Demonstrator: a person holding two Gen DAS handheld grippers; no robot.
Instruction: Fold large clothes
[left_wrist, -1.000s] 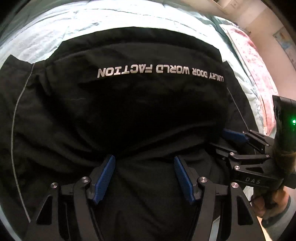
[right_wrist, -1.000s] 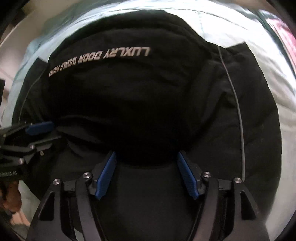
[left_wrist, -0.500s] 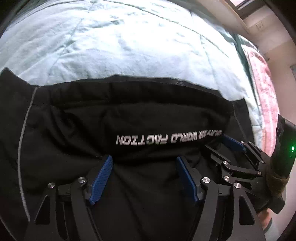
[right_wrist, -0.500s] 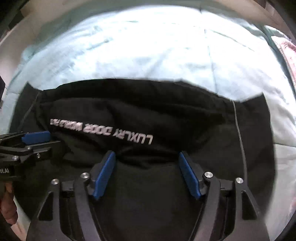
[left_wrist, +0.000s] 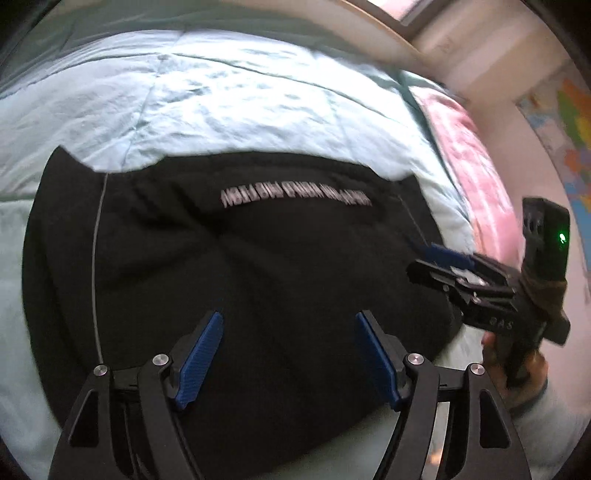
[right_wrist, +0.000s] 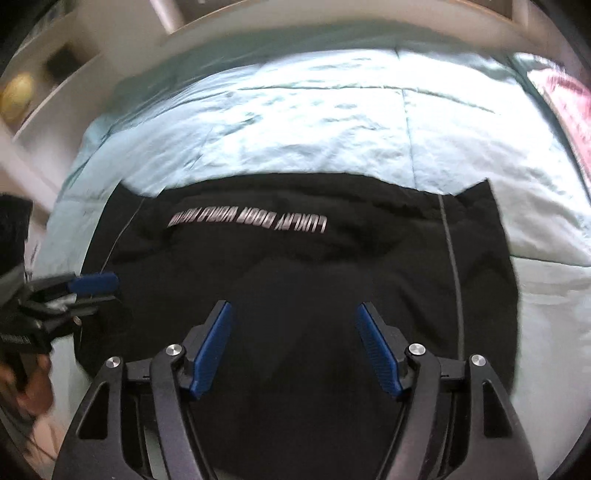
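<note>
Spread wide and holding nothing, both sets of blue-padded fingers, left gripper (left_wrist: 289, 352) and right gripper (right_wrist: 294, 350), hovered over the black lettered fabric garment (right_wrist: 295, 280), folded on the pale blue quilted bedspread (right_wrist: 314, 122). It looked soft, light and floppy; probably best pinched at its near corners.

Bed covered by a pale blue-green quilted bedspread (left_wrist: 229, 99), wrinkled, stitched into large panels; strongly lit from the far side, so the fabric glares near-white in places. Same bedspread in the right wrist view (right_wrist: 314, 122). Pink-and-white patterned cloth (left_wrist: 469, 147) lies along the bed's right edge. Light wooden curved bed frame (left_wrist: 376, 33) at the far end. Behind it a window (left_wrist: 410, 9), bright. Pinkish wall (left_wrist: 517, 74) at right, carrying a multicoloured map poster (left_wrist: 565, 122). Right wrist view, upper left: white shelving unit (right_wrist: 62, 74) with a blurred yellowish round object (right_wrist: 16, 96).
</note>
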